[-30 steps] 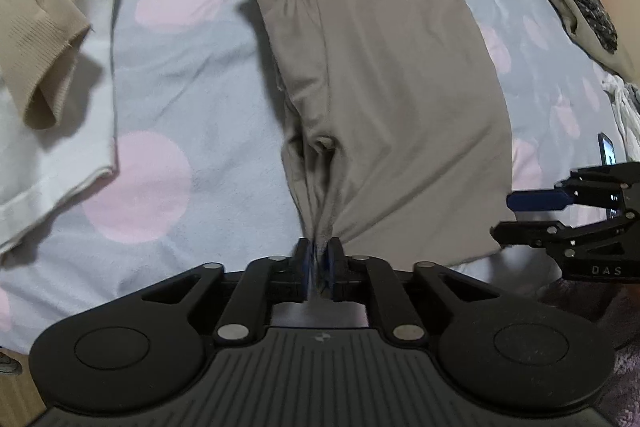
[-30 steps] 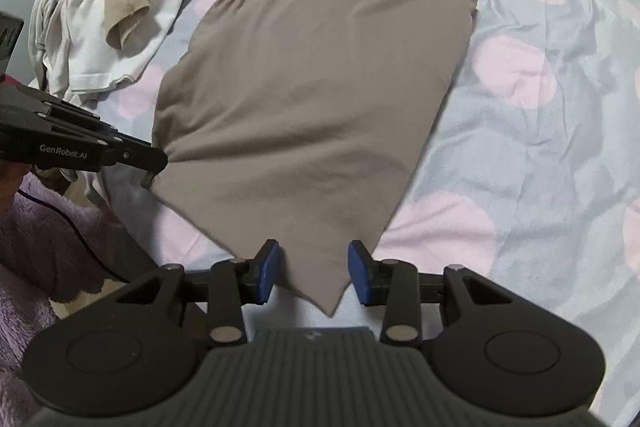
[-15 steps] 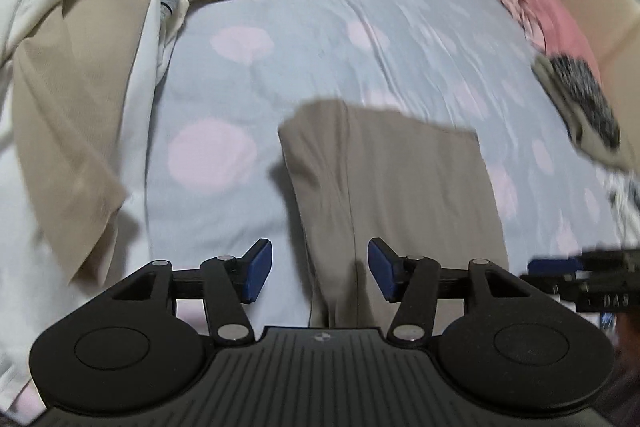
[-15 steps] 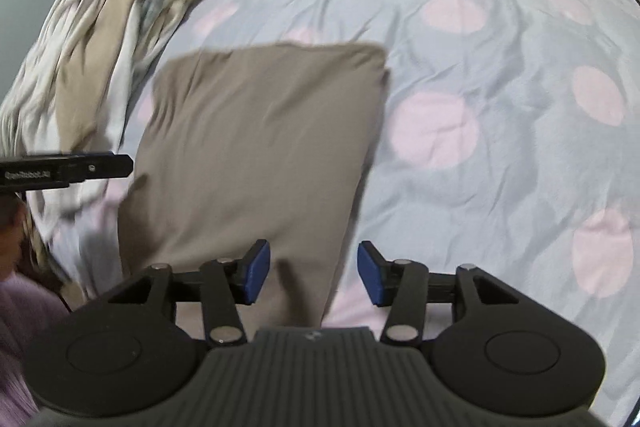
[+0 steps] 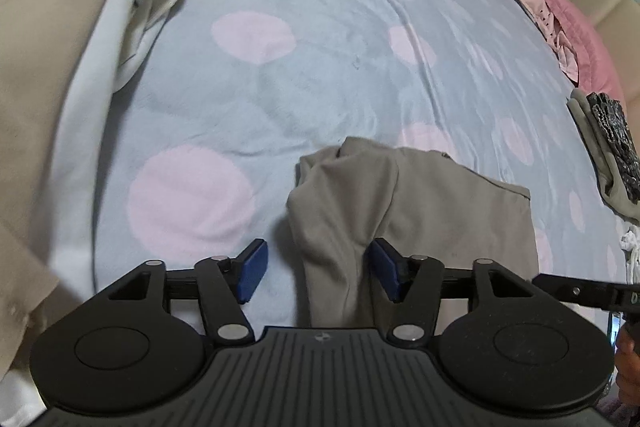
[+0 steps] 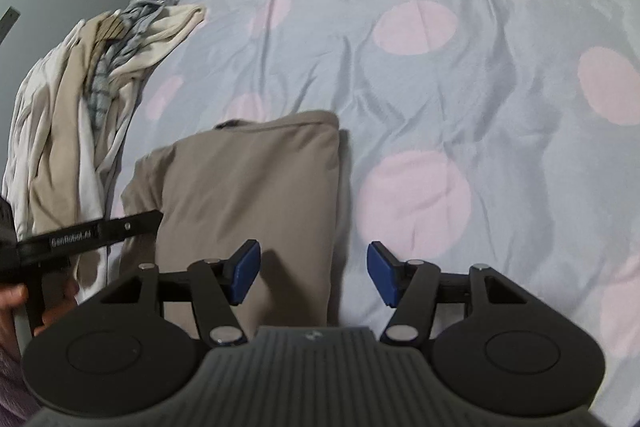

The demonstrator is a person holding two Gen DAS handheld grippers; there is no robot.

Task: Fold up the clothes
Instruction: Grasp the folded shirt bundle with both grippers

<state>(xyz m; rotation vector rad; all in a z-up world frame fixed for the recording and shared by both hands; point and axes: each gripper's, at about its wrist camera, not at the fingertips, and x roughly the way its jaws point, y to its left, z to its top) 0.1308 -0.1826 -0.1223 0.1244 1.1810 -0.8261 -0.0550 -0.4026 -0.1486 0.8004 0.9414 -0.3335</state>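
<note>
Taupe T-shirt (image 5: 420,211), folded, near edge of the bed (image 5: 340,39): one
Grippers: two, left gripper (image 5: 316,269) and right gripper (image 6: 314,273)
Heap of unfolded clothes (image 6: 80,99), left edge: one
Pink garments (image 5: 560,15), far right corner: one pile
Dark patterned piece (image 5: 614,131) on an olive garment, right edge: one

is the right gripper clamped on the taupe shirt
No, the right gripper stands open: its blue fingers are wide apart, and the taupe shirt lies loose on the bedsheet.
</note>
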